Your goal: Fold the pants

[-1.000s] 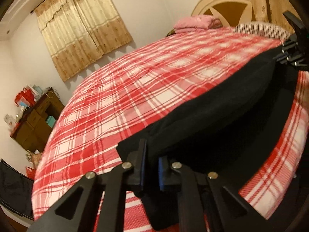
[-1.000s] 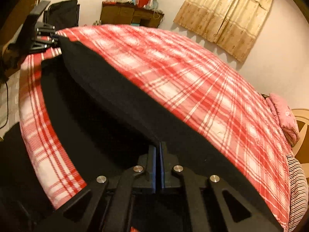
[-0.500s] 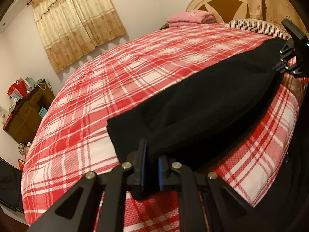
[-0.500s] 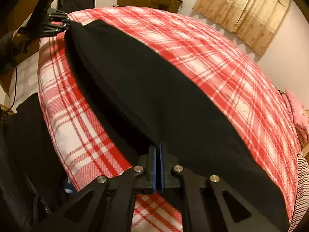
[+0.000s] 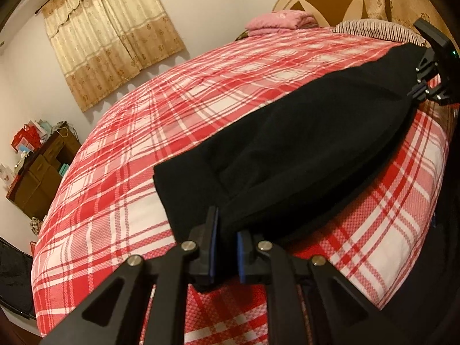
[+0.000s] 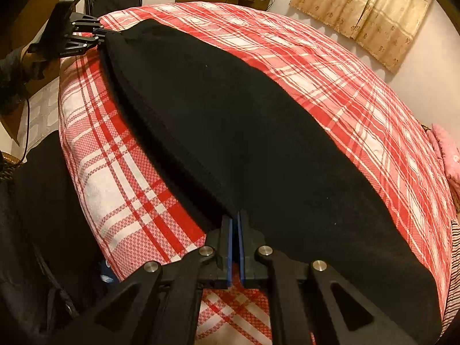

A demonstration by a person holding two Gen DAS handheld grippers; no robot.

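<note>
The black pants (image 5: 302,149) lie doubled lengthwise on the red plaid bed (image 5: 138,149), along its near edge. My left gripper (image 5: 227,247) is shut on one end of the near edge of the pants. My right gripper (image 6: 236,247) is shut on the other end of the pants (image 6: 230,132). Each gripper shows in the other's view: the right gripper (image 5: 421,86) at the far right, the left gripper (image 6: 99,36) at the upper left. The bed (image 6: 330,80) stretches beyond the pants.
Pink folded cloth (image 5: 280,23) and a striped pillow (image 5: 373,28) lie at the bed's head by a round headboard (image 5: 325,3). A wooden dresser (image 5: 40,169) stands beyond the foot of the bed, under beige curtains (image 5: 112,31). Dark clothing (image 6: 43,215) is close beside the bed edge.
Both grippers have carried the lifted pants edge forward and down. The pants now lie flatter on the bed, folded over themselves.
</note>
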